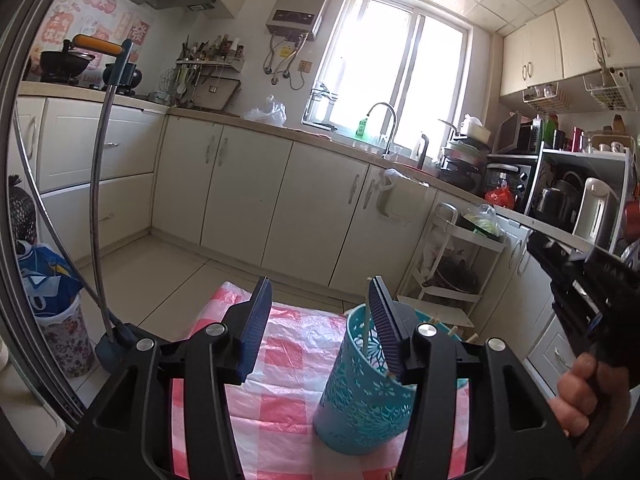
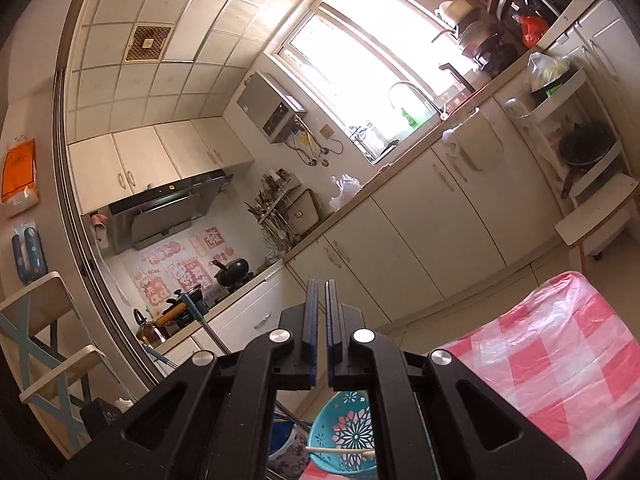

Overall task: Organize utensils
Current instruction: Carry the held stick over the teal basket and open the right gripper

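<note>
Standing released beside the teal holder [image 1: 362, 396], the left claw [image 1: 316, 328] grips nothing; the right claw [image 2: 322, 320] is clenched empty.

Parted left tongs [image 1: 320, 320] beside teal holder [image 1: 360, 392]

A table covered by a pink-and-white checked plastic sheet [image 1: 288, 360] stands out on the kitchen floor. A teal perforated holder [image 1: 360, 396] stands upright on the sheet, toward its right side, with a pale chopstick [image 1: 365, 330] leaning inside. Past the holder's far rim, a few wooden stick ends [image 1: 454, 331] peek out
</note>
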Demonstrator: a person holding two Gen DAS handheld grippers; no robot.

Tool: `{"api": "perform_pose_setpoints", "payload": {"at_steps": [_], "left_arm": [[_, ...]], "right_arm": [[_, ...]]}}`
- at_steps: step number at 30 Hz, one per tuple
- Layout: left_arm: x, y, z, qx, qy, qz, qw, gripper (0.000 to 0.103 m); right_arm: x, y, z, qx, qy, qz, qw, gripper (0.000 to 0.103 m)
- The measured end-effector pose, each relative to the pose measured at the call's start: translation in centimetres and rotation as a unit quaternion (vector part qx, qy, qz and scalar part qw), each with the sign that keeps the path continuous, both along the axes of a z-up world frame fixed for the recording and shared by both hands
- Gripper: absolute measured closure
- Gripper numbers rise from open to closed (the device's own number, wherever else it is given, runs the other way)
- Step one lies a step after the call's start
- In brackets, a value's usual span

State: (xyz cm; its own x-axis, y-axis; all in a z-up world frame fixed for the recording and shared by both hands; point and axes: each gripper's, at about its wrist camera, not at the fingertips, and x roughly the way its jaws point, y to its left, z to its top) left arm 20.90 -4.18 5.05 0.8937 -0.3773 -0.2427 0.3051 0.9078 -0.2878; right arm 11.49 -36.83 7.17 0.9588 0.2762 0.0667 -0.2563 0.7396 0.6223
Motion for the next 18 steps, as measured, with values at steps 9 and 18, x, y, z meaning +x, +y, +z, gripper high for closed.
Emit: {"api": "perform_pose_setpoints", "payload": {"at_steps": [9, 18], "left_arm": [[1.3, 0.5, -0.1, 0.003, 0.025, -0.01, 0.9996, 0.051], [1.6, 0.1, -0.5, 0.011, 0.036, -0.017, 0.9991, 0.049]], "right_arm": [[1.1, -4.3, -2.8, -0.154, 0.197, -0.046, 0.967, 0.083], [-4.8, -13.3, -11.0, -0.068, 0.393, -0.075, 0.914, 0.081]]}}
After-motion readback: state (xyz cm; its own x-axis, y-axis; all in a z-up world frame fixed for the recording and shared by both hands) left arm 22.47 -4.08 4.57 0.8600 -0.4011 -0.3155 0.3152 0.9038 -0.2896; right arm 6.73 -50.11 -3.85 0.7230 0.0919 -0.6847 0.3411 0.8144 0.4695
